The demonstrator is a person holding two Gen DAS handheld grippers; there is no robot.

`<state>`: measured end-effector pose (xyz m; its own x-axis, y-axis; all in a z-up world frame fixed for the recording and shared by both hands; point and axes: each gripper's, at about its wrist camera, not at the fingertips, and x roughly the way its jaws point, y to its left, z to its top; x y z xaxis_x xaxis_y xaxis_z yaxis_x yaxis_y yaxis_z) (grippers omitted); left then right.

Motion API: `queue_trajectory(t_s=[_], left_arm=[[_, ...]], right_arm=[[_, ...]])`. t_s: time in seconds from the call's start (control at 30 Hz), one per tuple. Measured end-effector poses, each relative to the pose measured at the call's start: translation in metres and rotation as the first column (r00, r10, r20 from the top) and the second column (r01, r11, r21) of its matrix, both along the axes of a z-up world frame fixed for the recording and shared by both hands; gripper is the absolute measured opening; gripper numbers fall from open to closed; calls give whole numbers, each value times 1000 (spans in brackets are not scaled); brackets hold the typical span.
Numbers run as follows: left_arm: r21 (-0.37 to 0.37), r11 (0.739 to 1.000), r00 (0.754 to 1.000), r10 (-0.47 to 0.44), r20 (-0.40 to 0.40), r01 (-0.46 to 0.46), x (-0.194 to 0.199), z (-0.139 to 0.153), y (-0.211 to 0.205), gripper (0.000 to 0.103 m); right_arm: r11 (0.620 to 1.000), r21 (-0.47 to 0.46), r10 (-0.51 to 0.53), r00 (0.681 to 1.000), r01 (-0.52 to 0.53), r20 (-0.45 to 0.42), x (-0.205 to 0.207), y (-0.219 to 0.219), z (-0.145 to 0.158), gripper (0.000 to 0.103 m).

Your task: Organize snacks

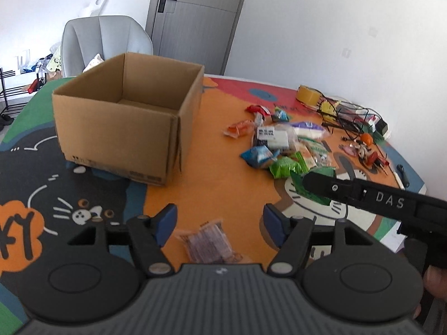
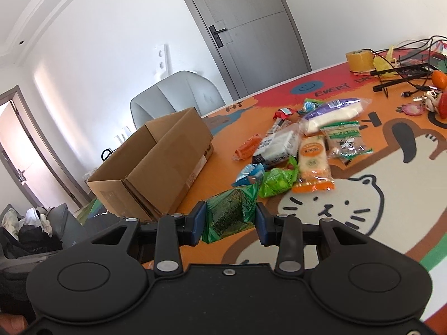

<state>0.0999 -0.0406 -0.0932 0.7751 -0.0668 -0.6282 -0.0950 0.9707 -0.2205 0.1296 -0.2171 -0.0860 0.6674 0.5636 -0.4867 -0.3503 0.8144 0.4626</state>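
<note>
Left wrist view: the left claw (image 1: 220, 223) is spread above a clear snack packet (image 1: 209, 241) at lower centre; the cardboard box (image 1: 125, 120) sits upper left on the table (image 1: 223, 184).

Right wrist view: the right claw (image 2: 228, 222) pinches a green snack packet (image 2: 230, 212) at centre; the snack pile (image 2: 301, 150) lies right of the box.

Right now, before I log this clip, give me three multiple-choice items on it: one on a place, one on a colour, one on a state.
1. Where does the clear brown-filled packet lie?
A. in the cardboard box
B. on the mat below the left gripper
C. on the chair

2. What colour is the packet in the right gripper?
A. green
B. red
C. white

3. How is the cardboard box?
A. taped shut
B. tipped over
C. open-topped, upright

B: it lies on the mat between the open fingers of the left gripper.
A: the right gripper is shut on the green packet.
C: its inside shows.
</note>
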Motion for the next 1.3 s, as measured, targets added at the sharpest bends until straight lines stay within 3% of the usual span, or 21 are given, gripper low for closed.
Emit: queue_trajectory(t_s=[0.4, 0.47, 0.53, 0.63, 0.8, 1.3], left_arm=[[51, 998, 996, 39, -86, -35, 8, -32, -18, 66], [60, 997, 995, 48, -84, -43, 7, -37, -18, 57], [97, 994, 995, 55, -85, -46, 7, -38, -19, 36], [76, 997, 996, 41, -83, -35, 8, -37, -13, 33], [40, 998, 997, 44, -56, -41, 6, -33, -2, 31], [50, 996, 995, 68, 68, -71, 8, 18, 29, 31]], right_arm=[[1000, -15, -3, 1000, 3, -22, -4, -7, -13, 39], [1000, -14, -1, 1000, 0, -29, -4, -7, -17, 39], [1000, -15, 1, 999, -2, -34, -3, -7, -19, 39], [1000, -14, 5, 999, -6, -44, -2, -4, -22, 39], [1000, -17, 16, 999, -17, -47, 0, 5, -23, 39], [998, 5, 57, 998, -57, 26, 8, 39, 5, 39]])
